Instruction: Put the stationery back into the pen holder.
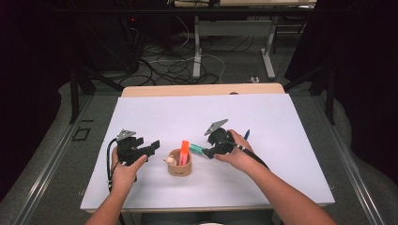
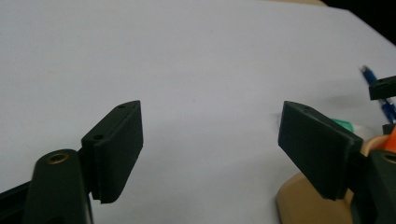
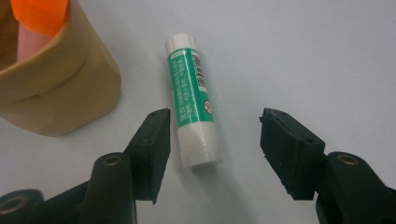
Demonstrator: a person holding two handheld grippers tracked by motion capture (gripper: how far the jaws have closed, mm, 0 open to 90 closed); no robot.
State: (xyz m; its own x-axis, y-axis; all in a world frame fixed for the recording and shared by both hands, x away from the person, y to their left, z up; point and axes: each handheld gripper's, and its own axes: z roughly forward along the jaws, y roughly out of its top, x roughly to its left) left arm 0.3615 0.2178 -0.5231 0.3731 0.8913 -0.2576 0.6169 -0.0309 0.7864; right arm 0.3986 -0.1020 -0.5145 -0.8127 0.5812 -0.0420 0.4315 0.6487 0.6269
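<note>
A green-and-white glue stick [image 3: 191, 98] lies flat on the white table cover, just right of a tan cup [image 3: 60, 93]. My right gripper [image 3: 215, 149] is open, one jaw on each side of the stick's near end, and neither pad presses on it. In the high view the glue stick [image 1: 197, 149] lies between the cup [image 1: 179, 168] and the right gripper [image 1: 206, 152]. An orange highlighter [image 1: 184, 152] stands in the cup. My left gripper [image 1: 152, 146] hovers left of the cup, its jaws [image 2: 210, 149] open with nothing between them.
A blue pen [image 1: 246, 134] lies on the white cover [image 1: 187, 112] just beyond the right hand. A small pale figure [image 1: 168, 161] sits at the cup's left rim. The table's wooden far edge [image 1: 202, 89] borders a floor with cables.
</note>
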